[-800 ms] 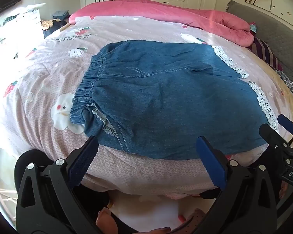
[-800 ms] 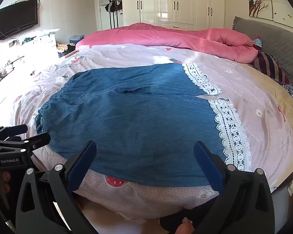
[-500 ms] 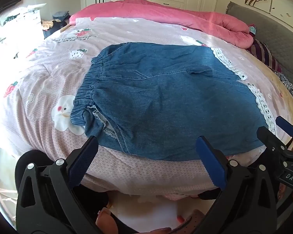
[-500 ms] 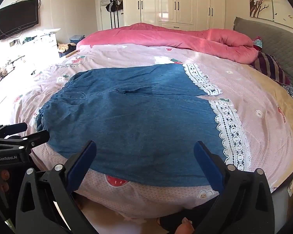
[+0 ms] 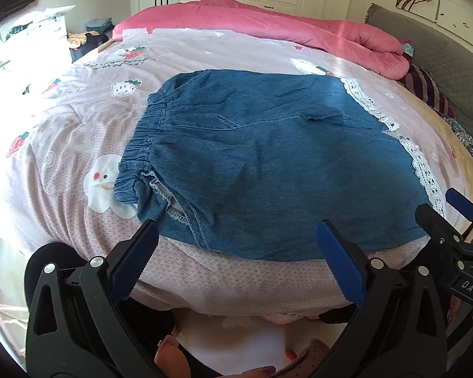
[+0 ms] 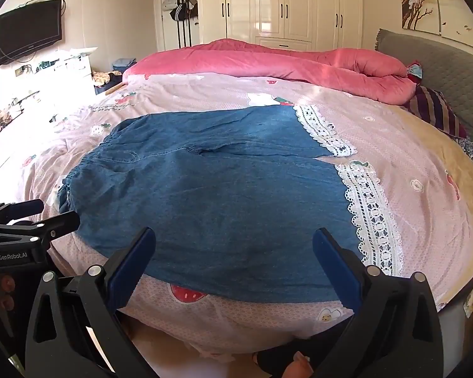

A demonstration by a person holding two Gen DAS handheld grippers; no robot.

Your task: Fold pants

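My left tongs (image 5: 236, 245) and right tongs (image 6: 233, 252) both stand spread wide with nothing between the pads, hovering at the near edge of the bed (image 6: 410, 157). The denim pants (image 5: 268, 163) lie flat on the pink strawberry-print cover (image 5: 63, 145), elastic waistband (image 5: 142, 145) to the left and white lace hems (image 6: 372, 214) to the right, with a rolled pink quilt (image 6: 283, 63) along the far side

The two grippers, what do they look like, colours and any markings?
Both are black plastic clamp frames with silver rivets and blue ribbed pads on the jaws. The left gripper carries white "GenRobot.AI" lettering on its side; the right gripper shows a label reading "DAS".
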